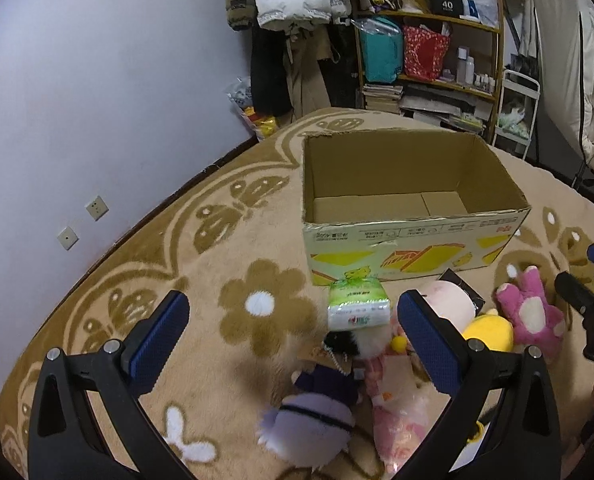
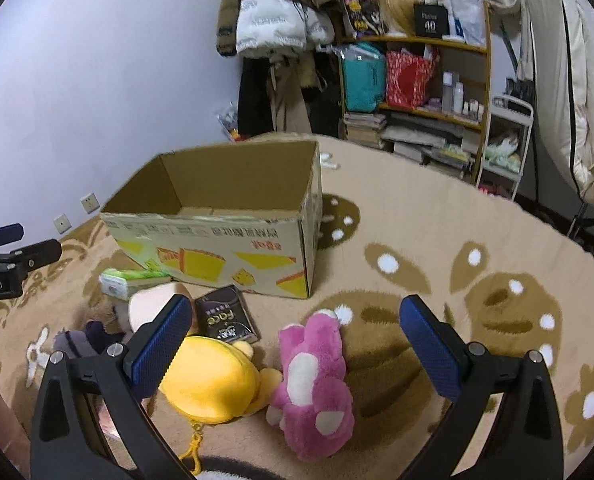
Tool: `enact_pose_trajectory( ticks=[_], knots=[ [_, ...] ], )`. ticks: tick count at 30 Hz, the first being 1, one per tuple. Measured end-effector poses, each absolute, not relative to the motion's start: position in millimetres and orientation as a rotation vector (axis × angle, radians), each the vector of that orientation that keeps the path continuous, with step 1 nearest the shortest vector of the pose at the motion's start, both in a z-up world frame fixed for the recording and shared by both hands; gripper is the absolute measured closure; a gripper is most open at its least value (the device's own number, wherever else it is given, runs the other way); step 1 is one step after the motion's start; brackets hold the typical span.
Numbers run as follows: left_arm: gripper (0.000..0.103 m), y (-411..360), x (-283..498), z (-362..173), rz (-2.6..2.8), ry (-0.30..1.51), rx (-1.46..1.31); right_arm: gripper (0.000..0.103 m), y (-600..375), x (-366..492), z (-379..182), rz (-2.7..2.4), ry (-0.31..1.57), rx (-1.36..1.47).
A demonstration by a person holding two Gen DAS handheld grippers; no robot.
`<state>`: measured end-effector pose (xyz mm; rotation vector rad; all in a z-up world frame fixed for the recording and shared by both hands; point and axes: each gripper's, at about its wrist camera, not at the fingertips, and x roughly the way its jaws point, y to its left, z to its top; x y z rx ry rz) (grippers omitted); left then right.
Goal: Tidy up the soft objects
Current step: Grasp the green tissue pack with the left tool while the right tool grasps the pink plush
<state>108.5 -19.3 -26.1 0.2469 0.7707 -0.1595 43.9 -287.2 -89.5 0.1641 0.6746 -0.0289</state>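
Both your claws are spread wide with nothing in them: left gripper [image 1: 293, 344] hangs over the purple doll [image 1: 313, 412], right gripper [image 2: 297, 354] over the pink plush [image 2: 313, 384]. The whole pile sits on the blanket [image 2: 437, 220], just near of the cardboard box [image 1: 397, 184], which looks bare inside. Watch out, the yellow plush [image 2: 213, 380] is touching the pink one, so you could easily pinch both, and its dangling clip could snag
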Motion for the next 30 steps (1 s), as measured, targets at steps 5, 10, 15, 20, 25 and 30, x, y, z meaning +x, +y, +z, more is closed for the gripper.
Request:
enact_pose_trajectory(
  ticks=[5,10,15,20,25,30],
  knots=[
    [0.0,-31,125,-39,-0.173,0.798,0.268,0.0,-289,62,-106,-0.04,0.739,0.166],
    [0.0,-43,140,-58,-0.191,0.836,0.29,0.0,-292,75,-122,-0.051,0.798,0.18],
    [0.0,-53,147,-73,-0.208,0.866,0.32,0.0,-300,81,-133,-0.054,0.849,0.23],
    [0.0,-56,158,-82,-0.212,0.895,0.308,0.004,-305,85,-142,-0.061,0.884,0.253],
    [0.0,-60,166,-95,-0.204,0.926,0.317,0.009,-307,87,-153,-0.054,0.92,0.271],
    [0.0,-64,167,-104,-0.207,0.94,0.33,0.013,-310,88,-158,-0.043,0.938,0.302]
  ],
)
